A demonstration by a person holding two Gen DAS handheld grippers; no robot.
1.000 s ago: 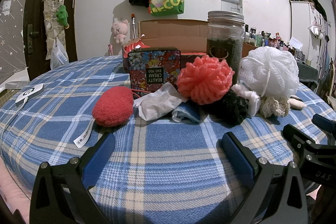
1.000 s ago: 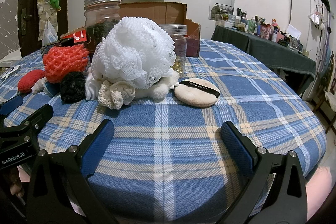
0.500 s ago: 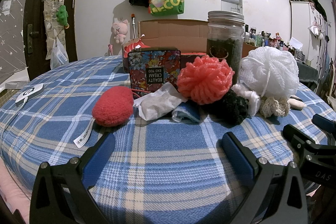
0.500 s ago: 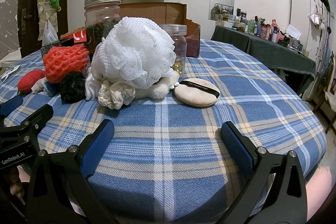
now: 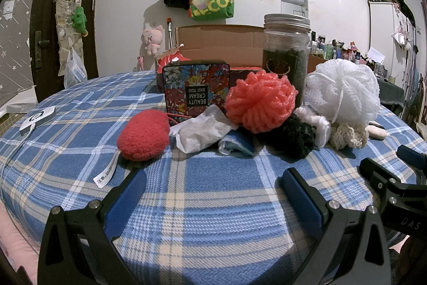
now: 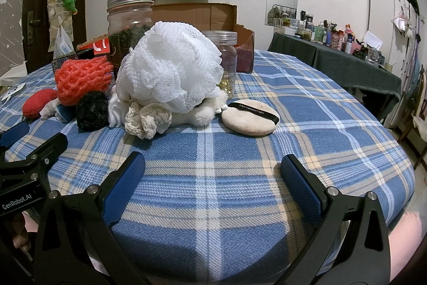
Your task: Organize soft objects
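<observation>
A heap of soft things lies mid-table on the blue plaid cloth [image 5: 213, 205]: a red sponge [image 5: 144, 136], a white wipe [image 5: 200, 132], a coral foam net ball [image 5: 260, 100], a black scrunchie [image 5: 296, 135], a cream crochet scrunchie [image 6: 146, 119], a white mesh pouf [image 6: 170, 71] and a round powder puff [image 6: 250, 118]. My left gripper [image 5: 212, 184] hovers open before the sponge and wipe, holding nothing. Open and bare too, my right gripper [image 6: 212, 167] sits short of the puff. Each gripper shows at the edge of the other's view.
Behind the heap stand a floral tin [image 5: 196, 88], a tall lidded jar [image 5: 287, 55], a smaller jar [image 6: 226, 63] and an open cardboard box [image 5: 221, 44]. A white device [image 5: 38, 116] with a cable lies at the far left. A dark-covered side table [image 6: 333, 58] stands at right.
</observation>
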